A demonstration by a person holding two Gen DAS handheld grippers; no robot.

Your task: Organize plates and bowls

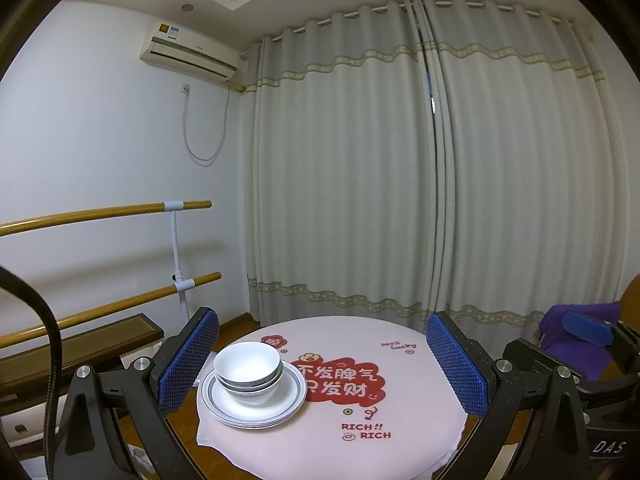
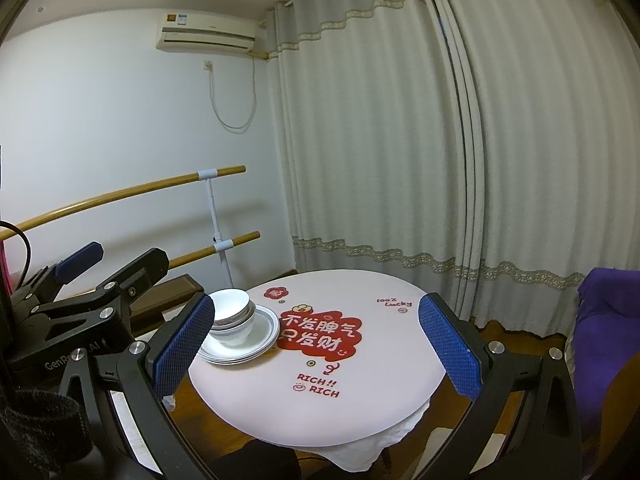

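A stack of white bowls point(image 1: 248, 372) point(image 2: 232, 316) rests on a stack of grey-rimmed white plates point(image 1: 292, 396) point(image 2: 266, 334) at the left of a small round table point(image 1: 360, 432) point(image 2: 360, 392) covered with a pale cloth printed with a red design. My left gripper point(image 1: 322, 364) is held back from the table, open, with nothing between its blue pads. My right gripper point(image 2: 316, 346) is likewise open and empty, raised in front of the table. Each gripper appears at the edge of the other's view: the right one point(image 1: 592, 330), the left one point(image 2: 80, 260).
Two wooden bars on a white stand point(image 1: 178, 264) point(image 2: 218, 224) run along the left wall above a dark wooden bench point(image 1: 120, 336). Grey curtains point(image 1: 440, 160) hang behind the table. A purple-covered seat point(image 2: 604, 320) stands at the right. An air conditioner point(image 1: 188, 50) sits high on the wall.
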